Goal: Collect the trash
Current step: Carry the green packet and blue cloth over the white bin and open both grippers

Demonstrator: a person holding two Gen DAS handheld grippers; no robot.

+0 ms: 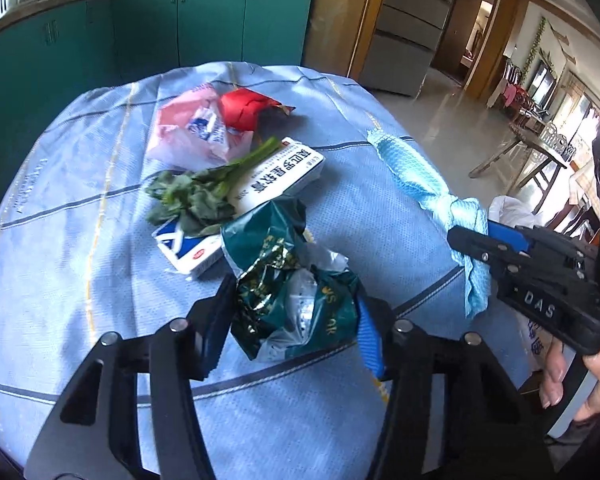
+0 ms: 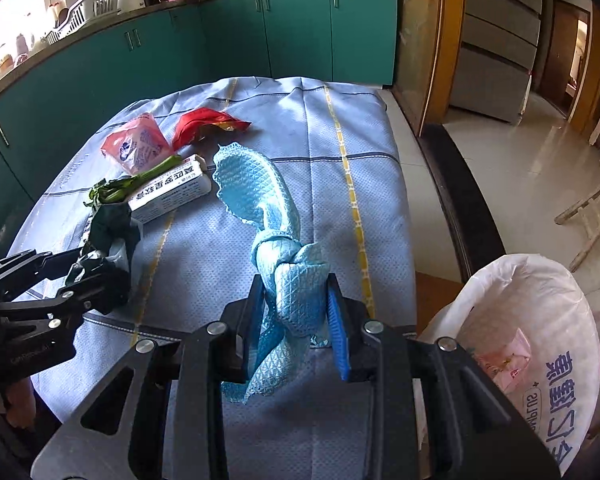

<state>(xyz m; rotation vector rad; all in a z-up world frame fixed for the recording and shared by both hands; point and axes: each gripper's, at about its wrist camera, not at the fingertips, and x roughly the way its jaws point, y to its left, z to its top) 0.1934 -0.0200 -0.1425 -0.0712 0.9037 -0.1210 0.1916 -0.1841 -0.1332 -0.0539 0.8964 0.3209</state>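
Nearest the lens, the left gripper (image 1: 296,312) is closed around a crumpled dark-green foil wrapper (image 1: 288,280) on the table; whether the pads press is not clear. The right gripper (image 2: 296,312) is pinched on a knotted light-blue mesh cloth (image 2: 276,240). Judged best: both loads lifted clear, then carried to the white plastic bag (image 2: 540,360) just beside the table. The blue checked tablecloth (image 2: 340,152) is spread before teal cabinets (image 2: 228,36); a white carton (image 1: 276,176), greens (image 1: 196,196), pink (image 1: 188,132) and red wrappers (image 1: 248,108) remain.

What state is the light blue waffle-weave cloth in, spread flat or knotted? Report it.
Knotted. The light blue waffle-weave cloth is tied in a knot at its middle, one end trailing over the blue checked tablecloth; the right hand-held gripper clamps it.
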